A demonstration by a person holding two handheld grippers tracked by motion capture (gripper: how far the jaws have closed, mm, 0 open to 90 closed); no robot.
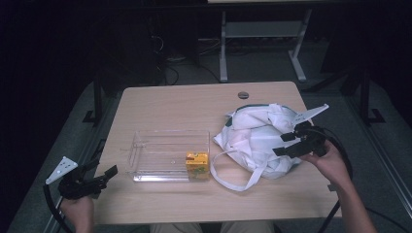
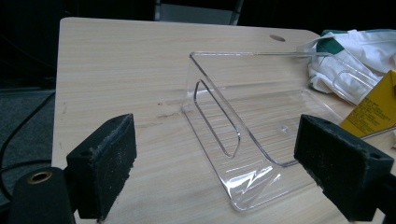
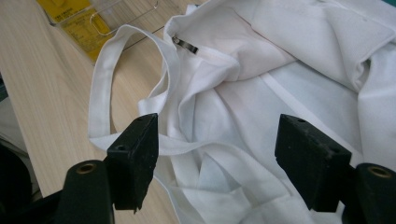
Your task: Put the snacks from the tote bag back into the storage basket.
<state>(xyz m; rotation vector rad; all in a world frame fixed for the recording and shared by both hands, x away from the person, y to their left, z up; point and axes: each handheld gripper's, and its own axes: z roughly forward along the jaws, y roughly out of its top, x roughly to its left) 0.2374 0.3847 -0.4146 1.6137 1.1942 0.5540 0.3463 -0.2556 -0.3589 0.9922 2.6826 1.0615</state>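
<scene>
Lower left of the high view: left hand-held gripper (image 1: 111,173), jaws apart, empty, off the tabletop (image 1: 160,102) edge. Centre: clear tray (image 1: 165,155) holding a yellow carton (image 1: 197,163). Right: right hand-held gripper (image 1: 286,144), jaws spread, over the white bag (image 1: 255,133). Risk: the loose strap (image 1: 233,182) may snag the tray. Bag contents hidden.

This looks like a lab or test room set up for recording. A pale wood-topped table with a round cable hole (image 1: 243,94) stands on grey carpet. Beyond its far edge, the white metal legs of another desk (image 1: 223,48) rise among loose black cables (image 1: 170,73) on the floor, and the surroundings are dark.
</scene>
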